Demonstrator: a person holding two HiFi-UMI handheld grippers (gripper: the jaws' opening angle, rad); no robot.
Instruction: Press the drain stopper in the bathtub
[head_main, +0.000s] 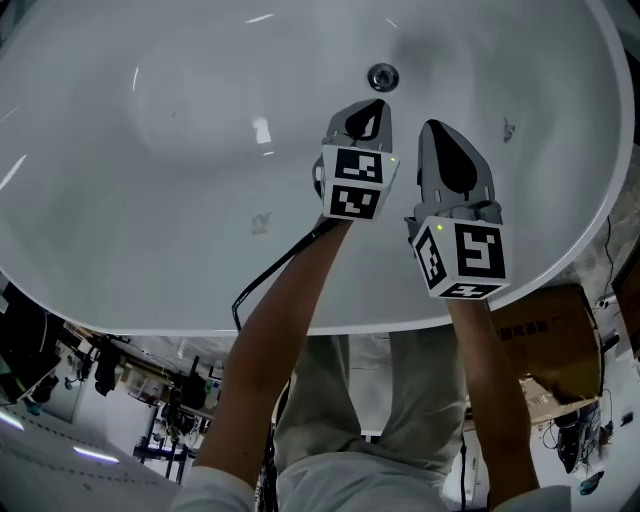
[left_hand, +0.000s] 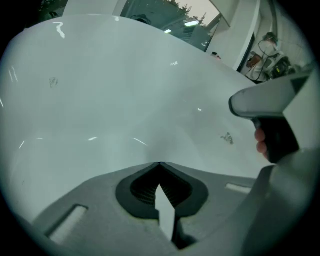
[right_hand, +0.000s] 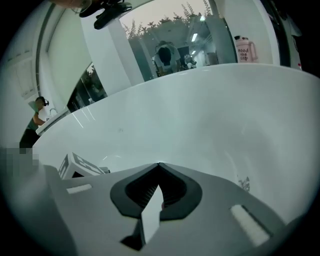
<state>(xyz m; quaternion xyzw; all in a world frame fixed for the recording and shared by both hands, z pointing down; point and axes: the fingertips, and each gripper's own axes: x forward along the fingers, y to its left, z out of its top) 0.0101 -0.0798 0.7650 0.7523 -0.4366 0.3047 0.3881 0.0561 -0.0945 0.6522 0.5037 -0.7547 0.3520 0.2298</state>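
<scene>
Both forearms are stretched forward over the near rim of the white bathtub and are lowered into it. The left forearm is slanted from the lower left, while the right one is almost straight. The left gripper is pointed toward the drain stopper, which is seated in the bottom of the tub just beyond the tip. A thin strip of white tub is seen between the two. The right gripper is held just beside the left one, on its right, and a little further from the stopper. In each gripper view the jaws are seen pressed together at their tips, with nothing between them. A black cable is hung from the left gripper beside the forearm.
</scene>
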